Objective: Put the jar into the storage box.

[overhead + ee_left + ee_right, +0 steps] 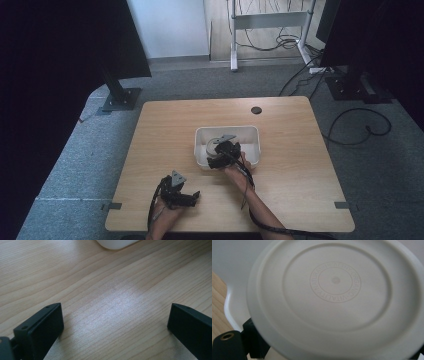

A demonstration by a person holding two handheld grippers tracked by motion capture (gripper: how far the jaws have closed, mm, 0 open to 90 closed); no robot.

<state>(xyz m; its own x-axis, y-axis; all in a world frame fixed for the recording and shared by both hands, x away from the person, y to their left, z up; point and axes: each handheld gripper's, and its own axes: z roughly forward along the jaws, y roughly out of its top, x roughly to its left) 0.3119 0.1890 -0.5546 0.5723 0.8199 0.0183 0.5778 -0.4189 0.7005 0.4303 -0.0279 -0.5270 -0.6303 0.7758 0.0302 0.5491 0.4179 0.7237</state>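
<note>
A white bin [227,129] stands in the middle of the wooden table [170,125]. My right gripper [220,155] reaches into its near left part, over a round pale object [215,144]. In the right gripper view a round white lid [335,295] with embossed lettering lies between the jaws, the right gripper [334,351] shut on it, one black finger [253,340] against its edge. The bin's rim [227,306] curves behind it. My left gripper [187,197] rests near the table's front edge. In its own view the left gripper [115,322] stands wide open over bare wood, with the bin's corner [115,243] beyond.
A dark round hole [256,110] sits near the table's far edge. Black stands [120,95] [350,85] flank the table on the carpet. Cables [360,130] lie on the floor at right. A white frame [267,22] stands at the back.
</note>
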